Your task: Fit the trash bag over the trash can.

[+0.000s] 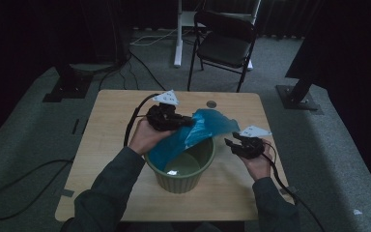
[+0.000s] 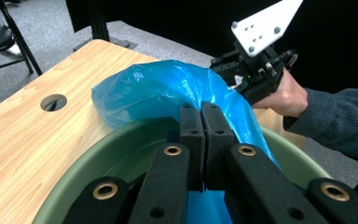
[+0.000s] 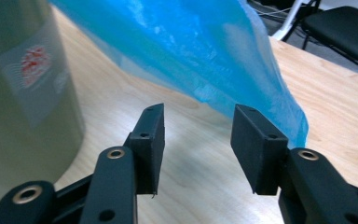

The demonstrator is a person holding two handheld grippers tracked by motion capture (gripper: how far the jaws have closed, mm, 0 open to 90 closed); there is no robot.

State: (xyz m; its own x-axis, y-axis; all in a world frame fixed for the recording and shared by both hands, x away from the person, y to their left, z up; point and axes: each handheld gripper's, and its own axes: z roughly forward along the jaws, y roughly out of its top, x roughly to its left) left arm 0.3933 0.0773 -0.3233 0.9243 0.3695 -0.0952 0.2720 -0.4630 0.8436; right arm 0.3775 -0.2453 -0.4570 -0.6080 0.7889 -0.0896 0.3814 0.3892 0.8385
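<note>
1 blue bag (image 1: pixel 200 129), 1 green bin (image 1: pixel 183 169); L claw (image 2: pixel 200 109) clamps bag, R claw (image 3: pixel 198 128) wide, empty.

A black folding chair (image 1: pixel 224 41) stands on grey carpet beyond the wooden table (image 1: pixel 111 140), far past the jaws; a round cable hole (image 2: pixel 53 102) lies left of the closed jaws.

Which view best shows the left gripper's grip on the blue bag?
The left gripper view: the left gripper pinches the blue plastic bag over the green bin. The high view shows it small and dark; the right gripper view shows the bag's loose end.
</note>
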